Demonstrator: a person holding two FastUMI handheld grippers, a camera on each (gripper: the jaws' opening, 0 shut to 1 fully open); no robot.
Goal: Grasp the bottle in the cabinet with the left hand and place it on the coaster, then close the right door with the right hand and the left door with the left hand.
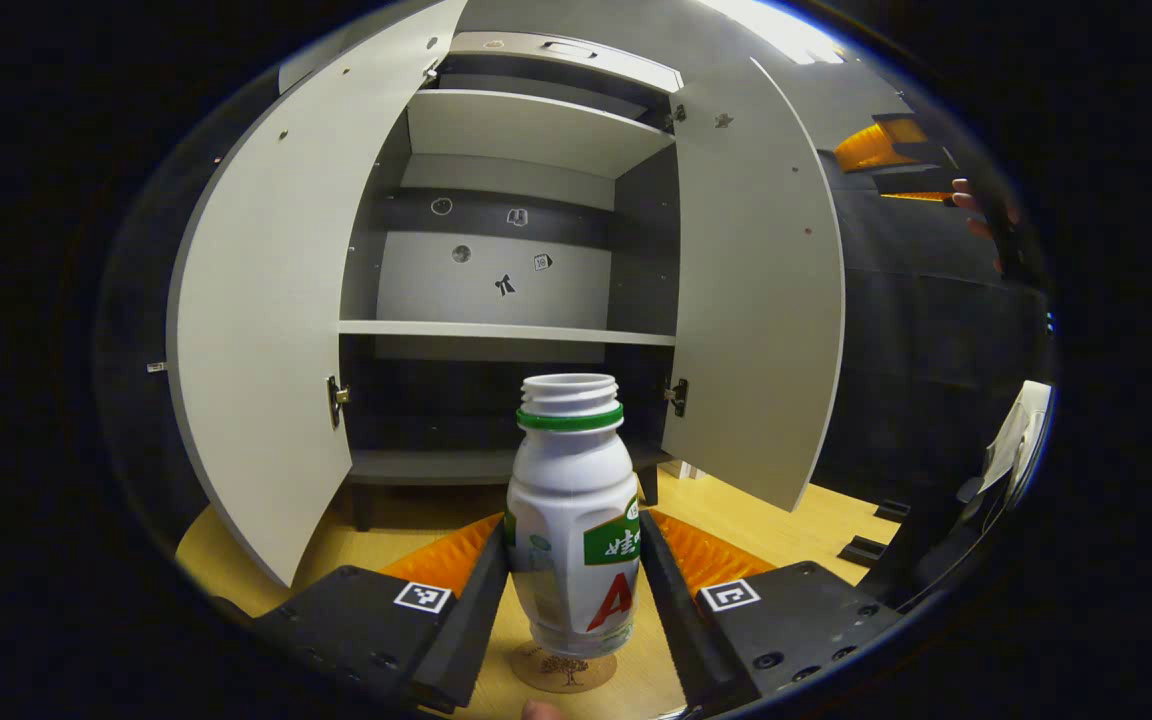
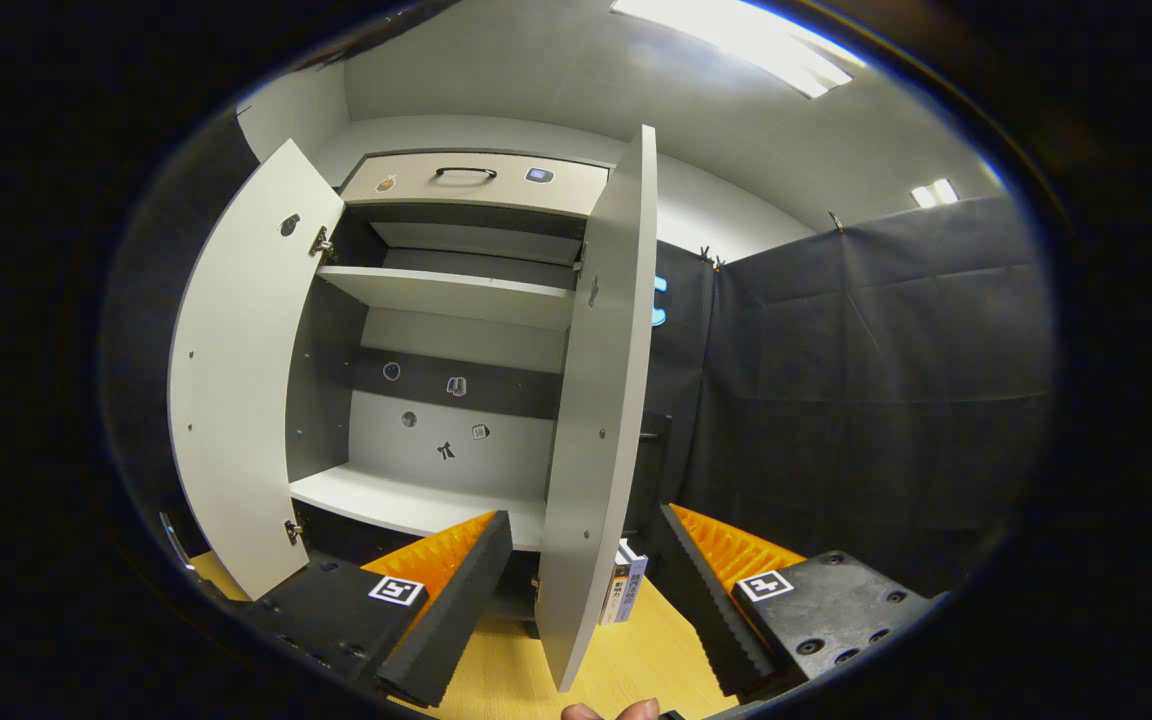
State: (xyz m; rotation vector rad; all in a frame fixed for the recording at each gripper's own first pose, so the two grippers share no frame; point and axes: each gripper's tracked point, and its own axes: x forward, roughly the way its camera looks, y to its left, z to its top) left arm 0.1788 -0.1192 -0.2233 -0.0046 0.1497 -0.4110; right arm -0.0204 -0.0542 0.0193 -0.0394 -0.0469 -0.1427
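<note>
Wooden tabletop [image 1: 736,510]: left claw [image 1: 573,590] seemingly clamps bottle [image 1: 573,520] on coaster [image 1: 563,668]; right claw [image 2: 581,590] apart.

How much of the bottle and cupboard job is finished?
Done: the white plastic bottle with a green neck ring stands on the round cork coaster. In hand: the left gripper brackets it. Left: both grey cabinet doors, right and left, stand open.
</note>
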